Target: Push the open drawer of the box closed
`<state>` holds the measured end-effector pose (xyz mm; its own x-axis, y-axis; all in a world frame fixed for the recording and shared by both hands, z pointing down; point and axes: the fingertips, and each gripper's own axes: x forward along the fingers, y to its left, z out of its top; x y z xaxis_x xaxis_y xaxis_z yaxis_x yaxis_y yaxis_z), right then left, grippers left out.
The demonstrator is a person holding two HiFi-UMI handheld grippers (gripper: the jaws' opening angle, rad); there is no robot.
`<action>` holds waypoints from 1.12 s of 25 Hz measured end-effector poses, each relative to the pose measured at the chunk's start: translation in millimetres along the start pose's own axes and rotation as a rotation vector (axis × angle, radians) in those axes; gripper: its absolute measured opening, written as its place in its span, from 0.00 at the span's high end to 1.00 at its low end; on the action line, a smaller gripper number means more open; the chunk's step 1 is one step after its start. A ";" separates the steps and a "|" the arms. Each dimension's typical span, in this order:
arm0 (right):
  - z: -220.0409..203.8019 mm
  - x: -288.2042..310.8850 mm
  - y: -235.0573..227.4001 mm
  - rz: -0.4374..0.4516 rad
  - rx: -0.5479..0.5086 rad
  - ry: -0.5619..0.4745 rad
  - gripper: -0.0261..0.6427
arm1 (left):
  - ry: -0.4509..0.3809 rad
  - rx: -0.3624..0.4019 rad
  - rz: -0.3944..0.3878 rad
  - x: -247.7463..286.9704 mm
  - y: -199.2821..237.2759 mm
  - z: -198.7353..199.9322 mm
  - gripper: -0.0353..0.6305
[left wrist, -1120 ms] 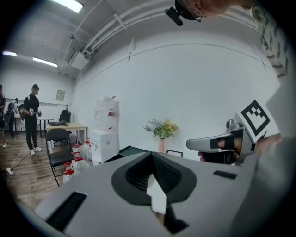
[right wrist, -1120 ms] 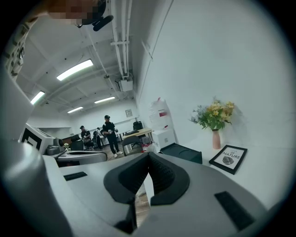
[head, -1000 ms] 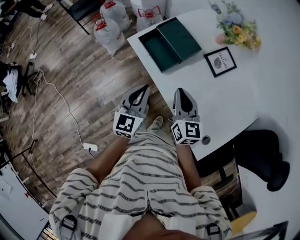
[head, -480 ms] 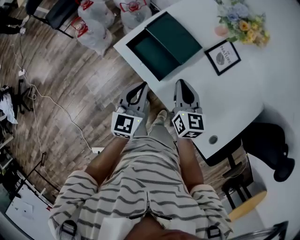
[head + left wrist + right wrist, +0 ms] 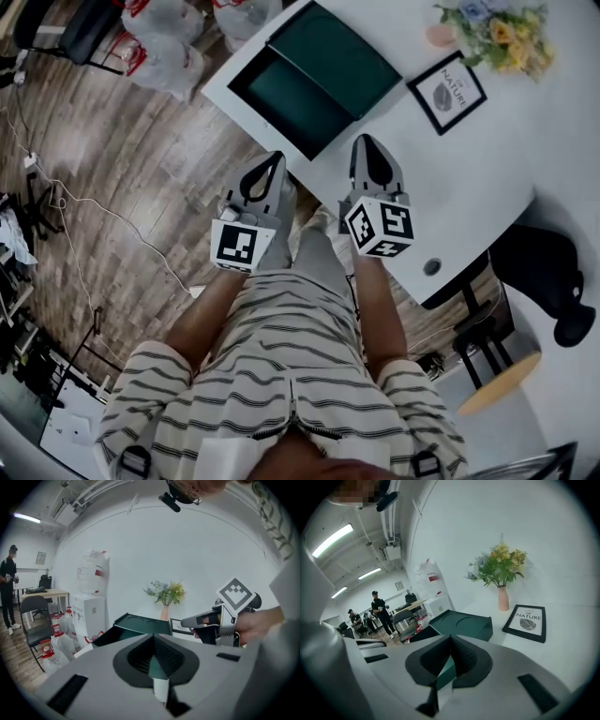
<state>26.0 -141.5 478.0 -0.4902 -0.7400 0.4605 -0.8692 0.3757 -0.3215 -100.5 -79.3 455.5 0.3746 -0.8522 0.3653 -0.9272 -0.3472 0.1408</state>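
A dark green box (image 5: 349, 58) lies on the white table (image 5: 441, 197), with its drawer (image 5: 279, 101) pulled out toward the table's left edge. The same box (image 5: 140, 624) shows ahead in the left gripper view and the box (image 5: 464, 623) in the right gripper view. My left gripper (image 5: 269, 159) hangs shut and empty just short of the table edge, below the drawer. My right gripper (image 5: 364, 142) is shut and empty too, over the table just below the box. Both grippers are apart from the box.
A framed "NATURE" print (image 5: 448, 91) and a vase of flowers (image 5: 495, 30) stand right of the box. Water jugs (image 5: 164, 52) sit on the wooden floor at the upper left, with a cable (image 5: 103, 214) trailing across it. A dark stool (image 5: 548, 281) is at the right.
Both grippers have moved forward toward the box, and the box and drawer now lie closer to them in the head view. The jaws stayed shut.
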 end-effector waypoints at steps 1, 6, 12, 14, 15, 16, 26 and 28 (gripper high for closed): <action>-1.7 3.8 -3.1 -0.006 0.008 0.006 0.94 | 0.001 -0.002 -0.002 2.5 1.1 -0.9 0.95; -8.6 21.6 -17.8 -0.037 0.048 0.036 0.92 | 0.015 -0.007 -0.003 10.3 8.5 -8.4 0.95; -12.5 38.9 -32.9 -0.053 0.111 0.074 0.87 | 0.026 -0.011 0.005 14.5 16.0 -11.9 0.95; -14.0 43.1 -37.8 -0.061 0.133 0.080 0.86 | 0.027 -0.013 0.005 15.4 17.4 -15.3 0.95; -14.7 44.9 -39.7 -0.064 0.143 0.084 0.85 | 0.028 -0.014 0.006 15.5 18.0 -16.7 0.95; -15.5 46.5 -41.3 -0.067 0.155 0.088 0.83 | 0.031 -0.014 0.005 15.7 18.2 -17.6 0.95; -21.4 62.8 -52.6 -0.052 0.261 0.145 0.78 | 0.047 -0.047 0.008 17.5 18.0 -26.6 0.95; -22.3 65.3 -56.2 -0.058 0.285 0.158 0.78 | 0.054 -0.082 0.009 16.5 18.8 -32.7 0.95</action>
<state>41.4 -198.5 544.6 -0.4641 -0.6512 0.6005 -0.8536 0.1475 -0.4997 -112.0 -87.1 494.3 0.3676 -0.8317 0.4160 -0.9287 -0.3049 0.2110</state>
